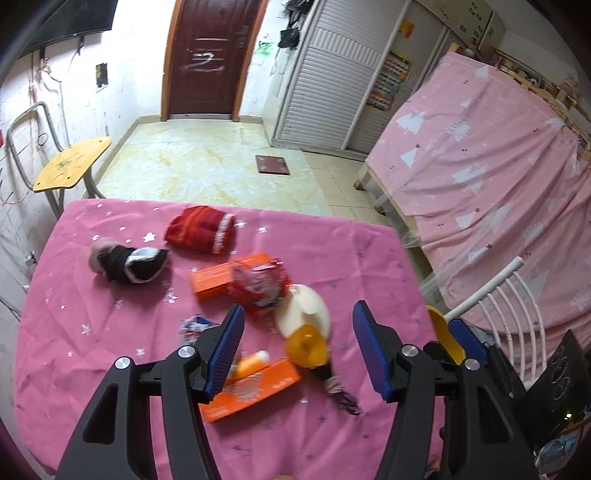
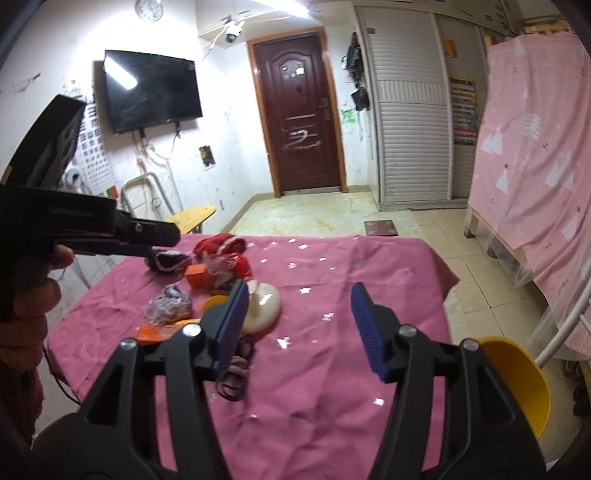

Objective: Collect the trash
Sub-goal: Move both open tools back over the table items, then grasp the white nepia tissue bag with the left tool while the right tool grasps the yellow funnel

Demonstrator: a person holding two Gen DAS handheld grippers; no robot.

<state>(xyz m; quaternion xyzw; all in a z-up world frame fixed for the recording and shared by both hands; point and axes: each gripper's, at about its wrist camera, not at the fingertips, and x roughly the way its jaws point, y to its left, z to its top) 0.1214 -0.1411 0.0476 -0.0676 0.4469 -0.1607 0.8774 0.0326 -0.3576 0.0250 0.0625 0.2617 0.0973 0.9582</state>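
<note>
Pink tabletop (image 1: 92, 350) cluttered. Left gripper (image 1: 297, 347) and right gripper (image 2: 299, 325) fingers apart, empty. Crumpled red wrapper (image 1: 258, 288) beyond left fingers: probably light, soft; pinch a fold.

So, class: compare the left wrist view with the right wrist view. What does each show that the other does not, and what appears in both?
Only the left wrist view shows the lower orange box whole with a small yellow bottle beside it, and both pads of the left claw, open and empty.

Only the right wrist view shows the wall television, the clock, the person's hand holding the left tool, and the open, empty right claw.

Both show the pink tablecloth, red hat, cream dish, brown door and yellow chair.
</note>
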